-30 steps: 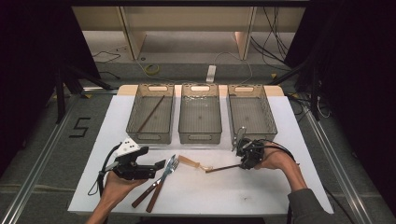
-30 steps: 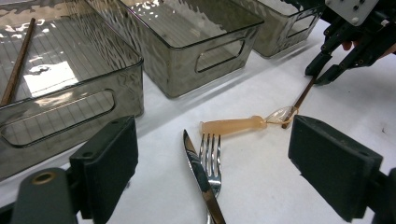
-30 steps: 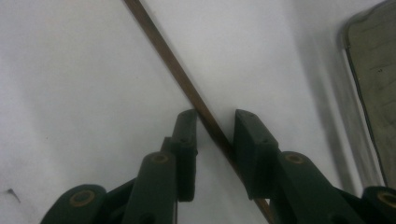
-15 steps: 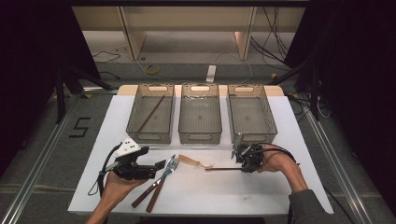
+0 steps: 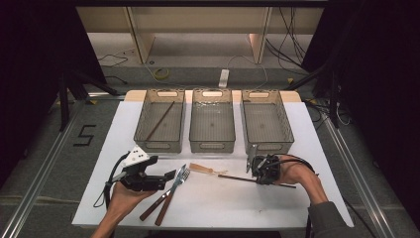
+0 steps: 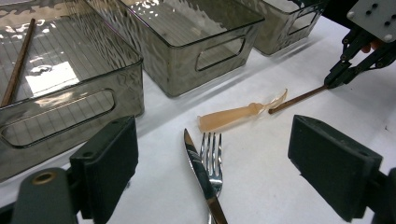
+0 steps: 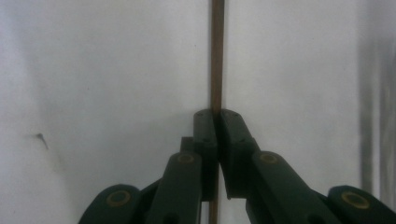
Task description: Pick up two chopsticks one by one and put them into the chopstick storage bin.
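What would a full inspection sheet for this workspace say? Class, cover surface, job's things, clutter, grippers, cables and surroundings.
Surface: white table, flat.
Job's things: thin brown wooden chopstick on the table; a second chopstick lies in the leftmost smoked plastic bin.
Clutter: steel fork, table knife, tan plastic spoon; two more bins, nothing seen inside.
Grippers: right gripper has just closed, pads clamping the chopstick; left gripper open, above the cutlery.
Cables: black lead at the right gripper.
Surroundings: floor cables, power strip.
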Tool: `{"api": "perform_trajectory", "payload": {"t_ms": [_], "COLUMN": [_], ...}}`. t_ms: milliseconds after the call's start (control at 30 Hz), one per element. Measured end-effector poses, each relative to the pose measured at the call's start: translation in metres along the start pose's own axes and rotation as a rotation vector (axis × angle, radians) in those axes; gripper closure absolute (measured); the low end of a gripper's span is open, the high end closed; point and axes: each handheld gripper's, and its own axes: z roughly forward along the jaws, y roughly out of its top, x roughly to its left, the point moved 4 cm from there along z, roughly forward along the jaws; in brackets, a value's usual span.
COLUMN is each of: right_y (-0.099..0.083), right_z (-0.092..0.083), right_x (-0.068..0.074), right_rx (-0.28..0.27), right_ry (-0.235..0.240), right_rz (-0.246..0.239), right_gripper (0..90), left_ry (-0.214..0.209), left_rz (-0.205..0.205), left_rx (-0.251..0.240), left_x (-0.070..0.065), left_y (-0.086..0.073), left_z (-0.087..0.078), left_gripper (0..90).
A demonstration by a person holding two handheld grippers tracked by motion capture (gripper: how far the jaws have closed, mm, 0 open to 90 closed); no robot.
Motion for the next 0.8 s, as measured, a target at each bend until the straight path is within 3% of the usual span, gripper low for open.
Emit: {"api": "perform_trajectory", "payload": {"t_ms": [100, 400, 467, 500, 800], "right_y": [-0.001, 0.004, 0.006, 0.009, 0.021], "right_z": [-0.004, -0.012, -0.015, -0.020, -0.036], "right_x": [0.005, 0.010, 0.013, 0.014, 0.024], "right_rx": [0.005, -0.042, -0.054, -0.085, -0.130], "right_ry": [0.026, 0.026, 0.017, 0.006, -0.033], "right_rz": [0.003, -0.031, -0.028, -0.039, -0.077], "right_gripper": [86.2, 86.3, 86.3, 86.3, 86.3], "left_ry": [-0.002, -0.008, -0.011, -0.013, -0.045], "left_rz": [0.003, 0.008, 0.011, 0.015, 0.043], "left_rx": [0.001, 0.007, 0.012, 0.012, 0.033], "left_x": [0.000, -0.002, -0.004, -0.004, -0.014], "left_y": [0.000, 0.000, 0.000, 0.000, 0.000], "left_z": [0.000, 0.002, 0.003, 0.003, 0.009], "left_gripper": [15.4, 15.4, 15.4, 15.4, 15.4]}}
